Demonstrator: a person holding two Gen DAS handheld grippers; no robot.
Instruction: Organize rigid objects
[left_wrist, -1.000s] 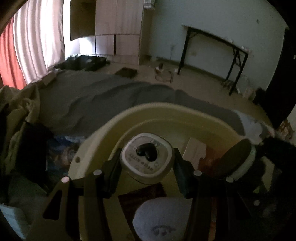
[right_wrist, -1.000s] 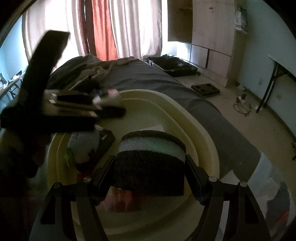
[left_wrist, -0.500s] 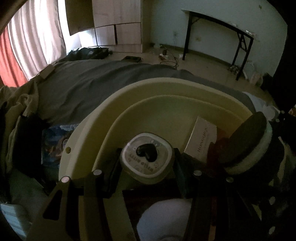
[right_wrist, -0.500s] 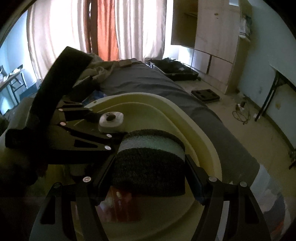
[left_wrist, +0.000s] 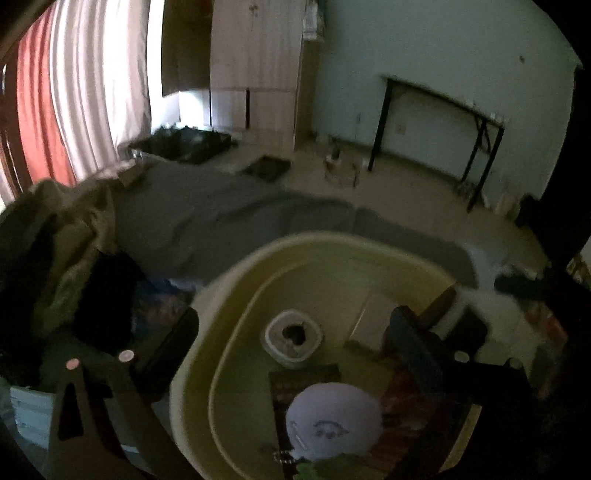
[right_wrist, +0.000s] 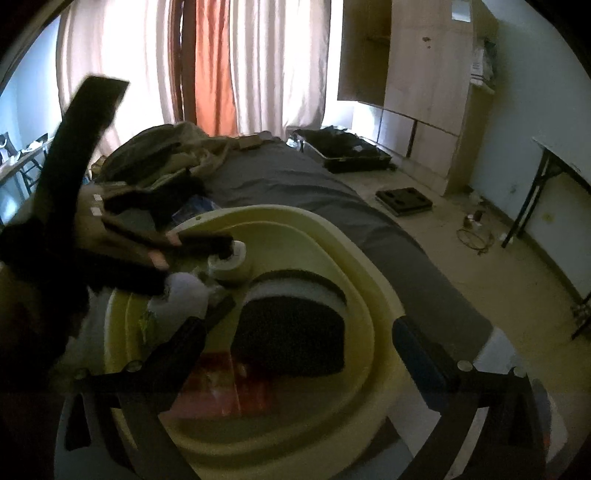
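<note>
The basin (left_wrist: 236, 266) floor is bare along its far and left curve, beyond the jar (left_wrist: 293, 344). Nearer in, the jar, a white ball (left_wrist: 334, 421), a box (left_wrist: 373, 325) and a dark sponge (right_wrist: 291, 336) crowd the bottom, and the left tool (right_wrist: 192, 258) reaches in over the jar in the right view. Outside the rim, the grey bed (right_wrist: 295, 184) lies open towards the floor, while heaped clothes (left_wrist: 62, 236) block the left side.
</note>
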